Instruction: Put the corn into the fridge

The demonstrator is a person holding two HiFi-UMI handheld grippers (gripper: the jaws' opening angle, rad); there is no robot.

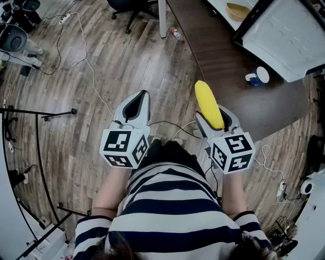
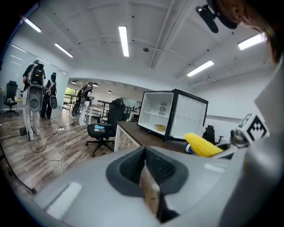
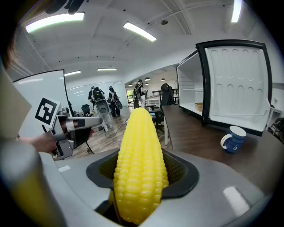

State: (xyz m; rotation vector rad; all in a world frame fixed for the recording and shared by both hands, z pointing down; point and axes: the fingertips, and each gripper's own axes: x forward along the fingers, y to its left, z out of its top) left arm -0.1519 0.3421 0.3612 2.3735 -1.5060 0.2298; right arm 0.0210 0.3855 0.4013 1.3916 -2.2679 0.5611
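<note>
Currently the right gripper (image 1: 217,120) grips the corn (image 3: 140,164), its jaws spread wide around the cob. The thick end is buried in the grip and the tip points away toward the far side. The left gripper (image 2: 146,170) is empty, jaws pressed together, held beside the right one above the wooden floor (image 1: 101,76). A person in a striped top (image 1: 167,203) stands by the near edge of the dark desk (image 1: 228,66). The fridge (image 3: 191,88) stands on the desk, far right, with its door (image 3: 235,84) swung open and its white interior showing. A yellowish bowl (image 1: 237,10) sits inside. A blue mug (image 1: 259,76) stands on the desk just near the open door. The corn is well apart from the fridge.
</note>
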